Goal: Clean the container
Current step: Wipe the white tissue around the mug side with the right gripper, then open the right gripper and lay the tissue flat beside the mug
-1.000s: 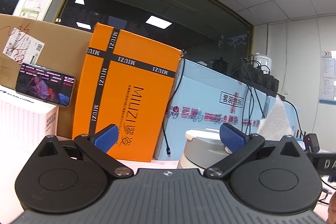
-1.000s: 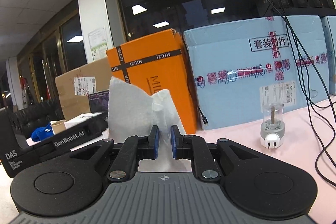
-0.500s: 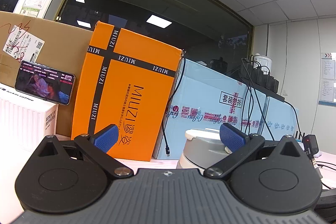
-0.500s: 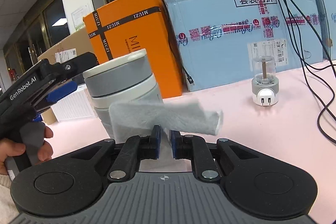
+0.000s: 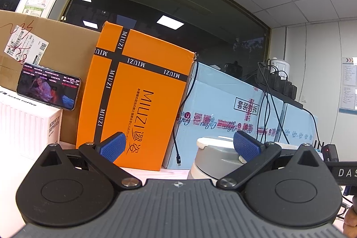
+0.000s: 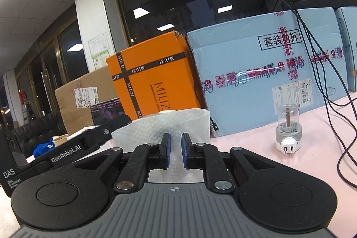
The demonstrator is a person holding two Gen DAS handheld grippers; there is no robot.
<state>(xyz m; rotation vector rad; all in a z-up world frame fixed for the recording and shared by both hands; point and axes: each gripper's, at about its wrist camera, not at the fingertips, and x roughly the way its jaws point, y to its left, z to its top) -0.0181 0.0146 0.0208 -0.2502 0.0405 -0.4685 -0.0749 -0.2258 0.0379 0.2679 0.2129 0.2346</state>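
We lift paper towel (image 6: 169, 126) back up; right gripper (image 6: 175, 148) pinches it. Left gripper (image 5: 178, 145) wide by container (image 5: 212, 155). More wiping likely.

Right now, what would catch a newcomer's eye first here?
Probably the bright orange cardboard box standing at the back of the pink table, beside a pale blue carton. Nearer, the right gripper pinches a white paper towel, while the left gripper gapes open near a grey-and-white lidded container.
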